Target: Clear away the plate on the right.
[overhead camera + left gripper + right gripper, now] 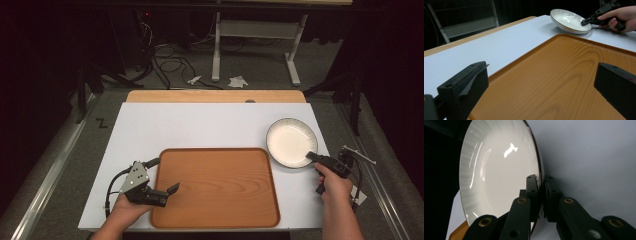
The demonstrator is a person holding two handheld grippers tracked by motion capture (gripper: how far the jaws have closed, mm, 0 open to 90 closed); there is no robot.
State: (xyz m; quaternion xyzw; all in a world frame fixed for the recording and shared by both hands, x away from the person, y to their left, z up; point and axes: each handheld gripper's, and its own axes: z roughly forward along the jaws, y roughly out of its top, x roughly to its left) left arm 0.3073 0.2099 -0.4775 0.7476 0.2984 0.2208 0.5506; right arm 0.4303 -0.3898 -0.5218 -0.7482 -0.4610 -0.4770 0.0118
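We see the right gripper (541,192) pinched closed on the thin dark rim of a glossy white ribbed bowl (291,142), at right of centre on the matte white tabletop (200,127). At lower left, the left gripper (171,192) gapes wide over the smooth, round-cornered wood-grain tray (215,187), holding nothing.

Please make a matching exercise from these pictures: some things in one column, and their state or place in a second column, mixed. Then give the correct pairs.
Things
1. left gripper
2. right gripper
3. plate
4. tray

States or places
A. white, held by its rim
B. open, over the tray's left edge
C. wooden, nothing on it
D. shut on the plate

Pairs: 1-B, 2-D, 3-A, 4-C
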